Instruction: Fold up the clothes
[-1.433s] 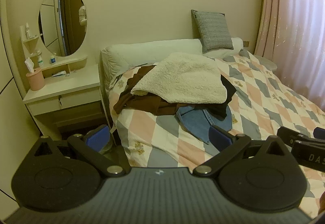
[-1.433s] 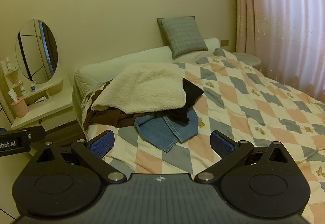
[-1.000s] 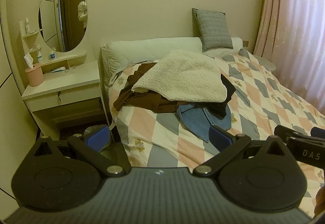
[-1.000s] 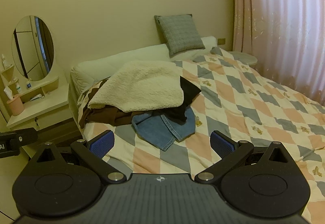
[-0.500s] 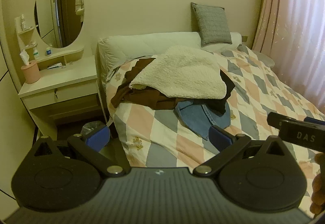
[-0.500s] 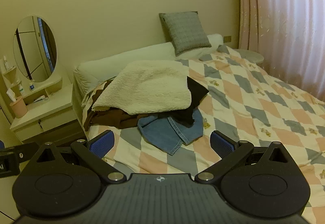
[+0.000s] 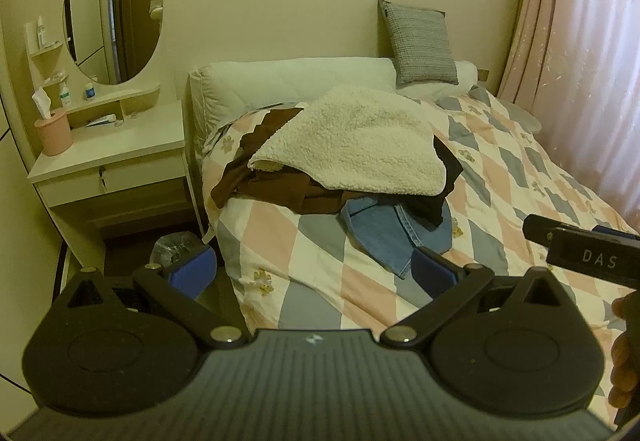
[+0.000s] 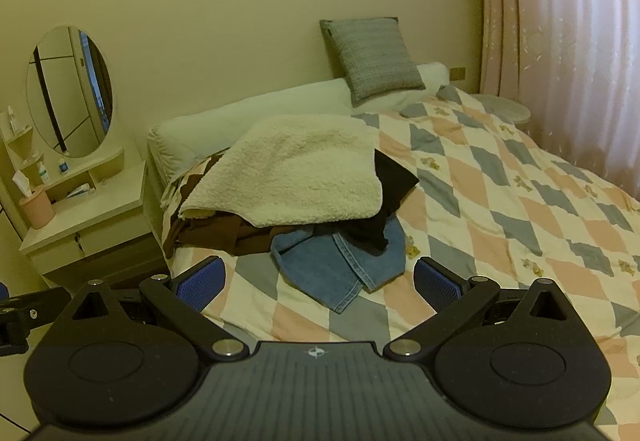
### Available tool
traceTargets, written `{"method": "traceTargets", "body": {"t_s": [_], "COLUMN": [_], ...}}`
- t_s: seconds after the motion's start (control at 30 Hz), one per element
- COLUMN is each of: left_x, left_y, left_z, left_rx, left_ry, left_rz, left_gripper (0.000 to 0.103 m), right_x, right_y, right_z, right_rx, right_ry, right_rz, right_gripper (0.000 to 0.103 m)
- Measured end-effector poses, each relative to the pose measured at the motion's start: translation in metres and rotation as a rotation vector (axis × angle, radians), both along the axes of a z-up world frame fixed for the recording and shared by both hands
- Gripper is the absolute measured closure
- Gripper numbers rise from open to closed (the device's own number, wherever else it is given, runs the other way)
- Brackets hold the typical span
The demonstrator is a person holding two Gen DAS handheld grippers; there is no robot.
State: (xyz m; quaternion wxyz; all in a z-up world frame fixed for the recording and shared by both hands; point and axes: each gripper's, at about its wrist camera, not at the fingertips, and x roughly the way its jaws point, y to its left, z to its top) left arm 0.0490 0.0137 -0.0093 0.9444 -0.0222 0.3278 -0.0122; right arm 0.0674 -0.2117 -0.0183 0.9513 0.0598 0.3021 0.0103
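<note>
A heap of clothes lies on the bed near its head. A cream fleece garment [image 7: 352,145] [image 8: 296,173] tops the heap, over a brown garment [image 7: 276,189] [image 8: 212,231], a black one [image 7: 434,201] [image 8: 390,185] and blue jeans [image 7: 384,233] [image 8: 340,269]. My left gripper [image 7: 312,269] is open and held in the air short of the bed's near corner. Just as open, my right gripper [image 8: 320,281] hangs above the quilt in front of the jeans. Neither one holds or touches anything.
The bed carries a diamond-patterned quilt [image 7: 520,177] [image 8: 500,193], a white headboard cushion [image 7: 288,77] and a grey pillow [image 7: 420,41] [image 8: 372,57]. A white dressing table [image 7: 104,149] [image 8: 84,217] with an oval mirror stands left. Pink curtains [image 8: 568,41] hang right. A bin [image 7: 176,245] sits on the floor.
Both grippers have drifted slightly, so the bed and the heap shift a little in each view. Both stay open and the clothes have not moved.
</note>
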Motion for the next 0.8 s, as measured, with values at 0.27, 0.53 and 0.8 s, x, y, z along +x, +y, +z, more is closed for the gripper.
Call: {"method": "traceTargets", "body": {"t_s": [0.27, 0.53, 0.8], "left_x": [0.030, 0.092, 0.196], "left_y": [0.003, 0.021, 0.042], "left_z": [-0.009, -0.031, -0.069], "left_rx": [-0.005, 0.019, 0.111], "left_ry": [0.020, 0.020, 0.030], "left_rz": [-0.021, -0.062, -0.160], "left_gripper": [0.001, 0.001, 0.001], "right_x": [0.024, 0.060, 0.137], "right_y": [0.000, 0.007, 0.041], "right_z": [-0.011, -0.030, -0.061], "right_rx": [-0.003, 0.002, -0.137], "right_ry": [0.007, -0.040, -0.143], "right_rz": [-0.007, -0.028, -0.013], "right_gripper": [0.000, 0.000, 0.000]}}
